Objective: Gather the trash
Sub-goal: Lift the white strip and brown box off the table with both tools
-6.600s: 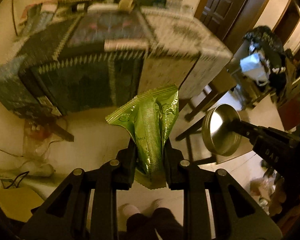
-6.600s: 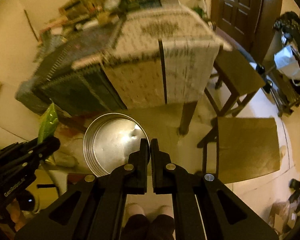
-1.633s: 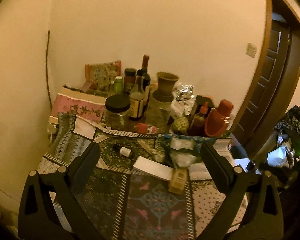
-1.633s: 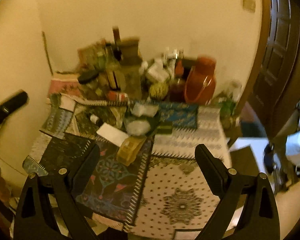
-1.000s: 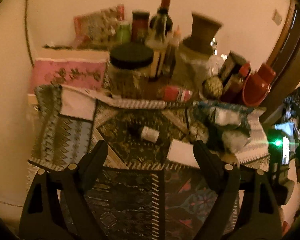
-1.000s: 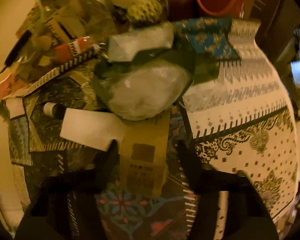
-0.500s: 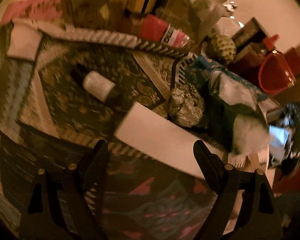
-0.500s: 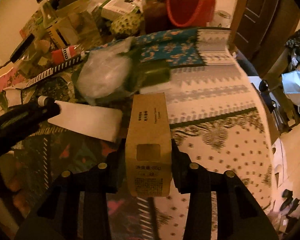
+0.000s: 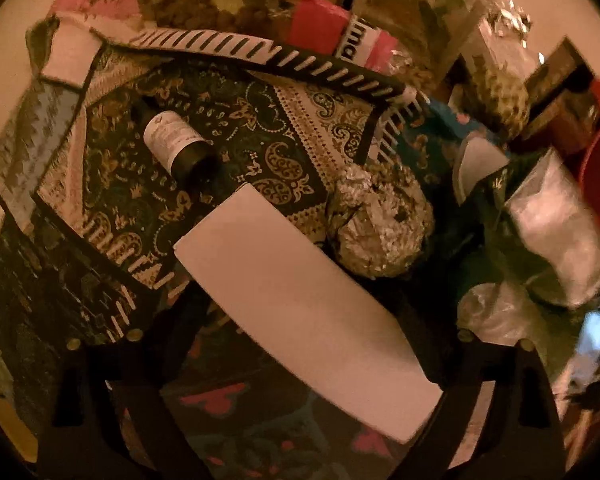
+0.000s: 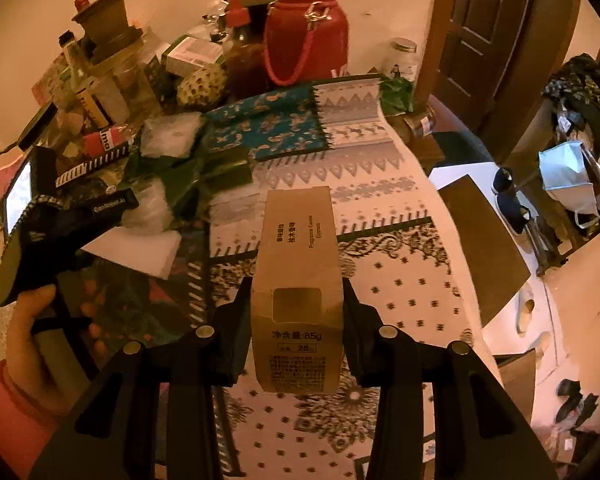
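Observation:
My right gripper (image 10: 296, 308) is shut on a brown cardboard box (image 10: 298, 280) and holds it above the patterned tablecloth (image 10: 388, 272). My left gripper (image 9: 300, 316) is open, its fingers on either side of a flat white box (image 9: 300, 300) that lies on the table. It also shows in the right wrist view (image 10: 136, 248), under the left gripper (image 10: 60, 232). A crumpled foil ball (image 9: 380, 224) lies just beyond the white box. A small dark bottle (image 9: 176, 144) lies to its left. Clear and green plastic wrappers (image 9: 548, 216) sit to the right.
Bottles, jars, a red flask (image 10: 308, 28) and a red tube (image 9: 340, 36) crowd the back of the table. Chairs (image 10: 484, 240) and a door (image 10: 488, 40) stand to the right. A white bag (image 10: 568, 176) hangs at far right.
My left gripper has moved closer and lower over the white box. My right gripper has lifted the brown box and drawn back from the table's clutter.

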